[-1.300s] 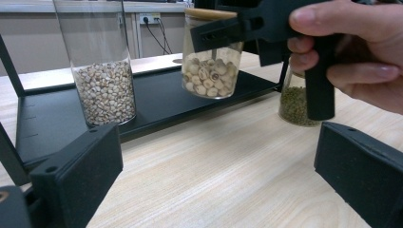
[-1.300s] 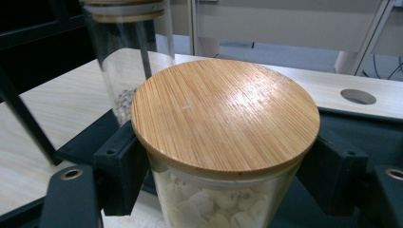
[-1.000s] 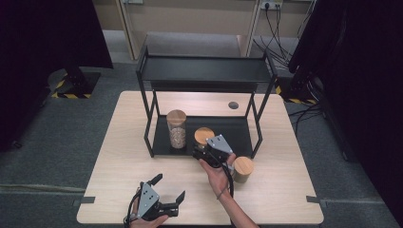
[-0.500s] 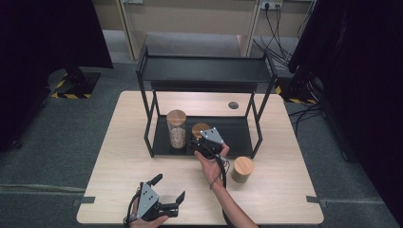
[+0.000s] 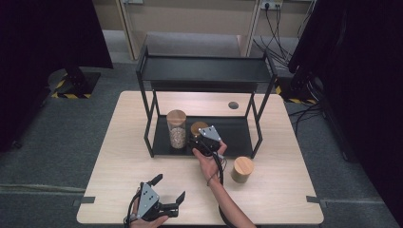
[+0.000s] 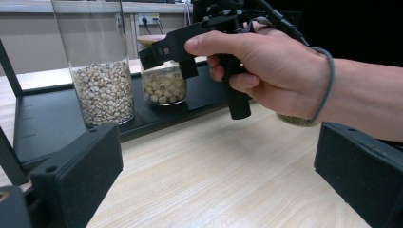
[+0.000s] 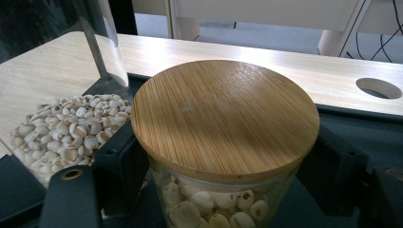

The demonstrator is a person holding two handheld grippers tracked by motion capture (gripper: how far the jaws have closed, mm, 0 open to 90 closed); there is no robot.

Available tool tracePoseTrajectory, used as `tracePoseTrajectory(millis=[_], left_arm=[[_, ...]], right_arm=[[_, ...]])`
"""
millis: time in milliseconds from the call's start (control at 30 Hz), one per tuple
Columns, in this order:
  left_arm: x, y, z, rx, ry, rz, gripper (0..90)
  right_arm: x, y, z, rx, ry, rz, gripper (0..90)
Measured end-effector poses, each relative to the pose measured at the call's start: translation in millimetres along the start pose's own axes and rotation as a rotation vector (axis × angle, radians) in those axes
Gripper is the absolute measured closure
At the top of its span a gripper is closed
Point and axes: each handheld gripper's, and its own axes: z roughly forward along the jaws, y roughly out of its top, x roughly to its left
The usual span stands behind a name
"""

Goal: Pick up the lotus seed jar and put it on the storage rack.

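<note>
Wooden table (image 5: 142,156), right claw (image 5: 198,141) gripping short jar (image 7: 223,142), now moved onto shelf tray (image 5: 237,133), left claw (image 5: 167,194) wide, unmoved

Right gripper (image 5: 197,142) jaws clamped shut; left gripper (image 5: 167,195) jaws spread wide.

A pale wooden table (image 5: 142,114) stands on grey carpeted floor (image 5: 62,137), flanked by black curtains (image 5: 43,33); cables (image 5: 280,28) trail from a wall socket (image 5: 267,4) behind.

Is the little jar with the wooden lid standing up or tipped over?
Standing up. The little jar sits upright on the black shelf, lid level on top, gripped by the right tool.
</note>
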Motion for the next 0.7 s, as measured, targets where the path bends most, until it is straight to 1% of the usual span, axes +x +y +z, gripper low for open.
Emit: tracePoseTrajectory(millis=[133, 200, 367, 467, 500, 567, 700], left_arm=[[0.3, 0.2, -0.3, -0.002, 0.002, 0.0, 1.6], [0.4, 0.2, -0.3, -0.002, 0.002, -0.001, 1.6], [0.0, -0.1, 0.1, 0.001, 0.0, 0.0, 1.6], [0.0, -0.1, -0.1, -0.001, 0.001, -0.003, 1.5], [0.1, -0.2, 0.0, 0.0, 0.001, -0.004, 1.6], [0.0, -0.2, -0.1, 0.0, 0.001, -0.004, 1.6], [0.0, -0.2, -0.1, -0.001, 0.001, -0.003, 1.6]], right_arm=[[1.8, -1.3, 3.2, 0.01, -0.004, 0.002, 25.4], [2.5, -4.2, 3.7, 0.004, -0.005, -0.009, 25.4], [2.5, -0.9, 3.2, 0.017, -0.009, -0.001, 25.1], [5.1, -2.0, 2.0, 0.018, -0.025, -0.015, 20.0], [5.4, -1.8, 1.2, 0.02, -0.029, -0.007, 18.3], [2.9, -1.2, -1.5, 0.015, -0.015, 0.016, 15.5], [2.3, -0.2, -10.9, 0.0, -0.006, 0.006, 12.5]])
